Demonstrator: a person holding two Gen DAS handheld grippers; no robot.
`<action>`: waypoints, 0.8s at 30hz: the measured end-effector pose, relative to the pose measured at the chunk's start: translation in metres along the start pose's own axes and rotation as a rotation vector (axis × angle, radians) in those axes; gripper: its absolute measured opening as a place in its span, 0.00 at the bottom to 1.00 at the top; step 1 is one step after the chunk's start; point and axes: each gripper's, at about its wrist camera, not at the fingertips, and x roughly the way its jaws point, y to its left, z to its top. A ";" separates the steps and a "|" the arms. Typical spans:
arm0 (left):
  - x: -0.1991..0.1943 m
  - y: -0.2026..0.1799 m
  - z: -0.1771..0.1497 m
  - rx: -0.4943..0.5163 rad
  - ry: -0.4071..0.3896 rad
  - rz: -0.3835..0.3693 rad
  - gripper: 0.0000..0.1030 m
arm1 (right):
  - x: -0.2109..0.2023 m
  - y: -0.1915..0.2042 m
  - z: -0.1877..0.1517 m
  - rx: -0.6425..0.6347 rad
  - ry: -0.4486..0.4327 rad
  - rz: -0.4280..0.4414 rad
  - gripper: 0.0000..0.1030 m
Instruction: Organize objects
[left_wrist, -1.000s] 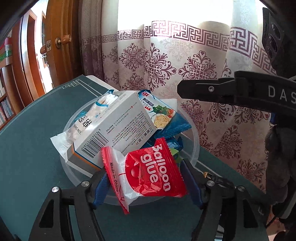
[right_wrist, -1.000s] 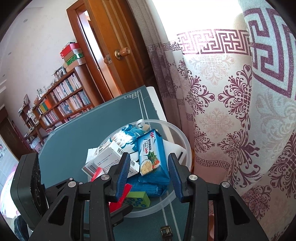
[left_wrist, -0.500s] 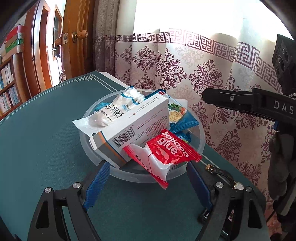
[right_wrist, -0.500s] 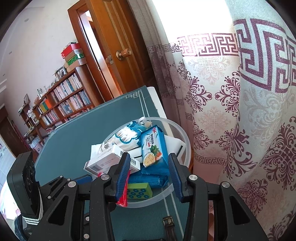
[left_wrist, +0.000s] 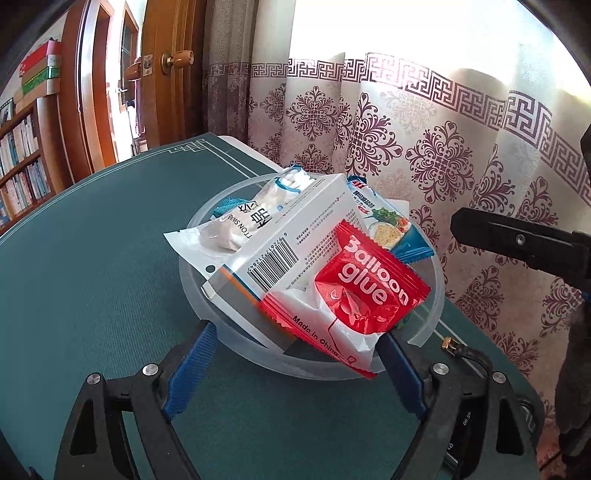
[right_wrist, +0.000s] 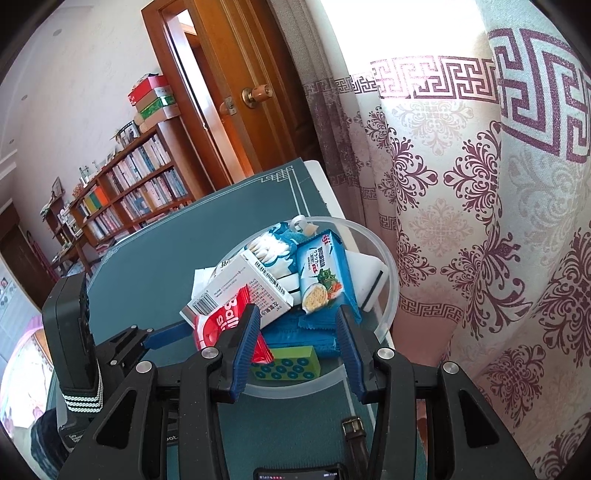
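Note:
A clear plastic bowl (left_wrist: 184, 266) (right_wrist: 391, 280) on the green table holds a pile. In it are a white barcoded box (left_wrist: 295, 236) (right_wrist: 251, 280), a cotton swab bag (left_wrist: 255, 218), a blue cracker packet (left_wrist: 388, 225) (right_wrist: 321, 273) and a green block (right_wrist: 288, 365). A red "Balloon glue" packet (left_wrist: 369, 291) (right_wrist: 218, 321) lies on the box and droops over the near rim. My left gripper (left_wrist: 295, 365) sits just before that rim, its jaws opening, pads clear of the packet. My right gripper (right_wrist: 297, 343) hovers over the bowl's other side, open and holding nothing.
The patterned curtain (left_wrist: 424, 166) hangs close behind the bowl at the table's edge. A strap with a buckle (left_wrist: 461, 350) (right_wrist: 351, 428) lies on the mat near the bowl. A wooden door (right_wrist: 240, 92) and bookshelves (right_wrist: 129, 195) stand beyond the table.
The left jaws have spread away from the red packet and the gripper has drawn back from the bowl. The packet now lies on the pile. The right gripper has hardly moved.

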 end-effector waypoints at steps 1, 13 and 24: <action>-0.001 0.001 -0.001 -0.004 0.001 -0.003 0.89 | 0.000 0.001 -0.001 -0.001 0.001 0.000 0.43; -0.018 0.002 -0.007 0.010 -0.020 0.010 0.95 | -0.005 -0.001 -0.014 0.042 0.026 -0.005 0.51; -0.035 0.011 -0.011 -0.015 -0.027 0.034 0.97 | -0.014 0.002 -0.028 0.049 0.049 -0.008 0.76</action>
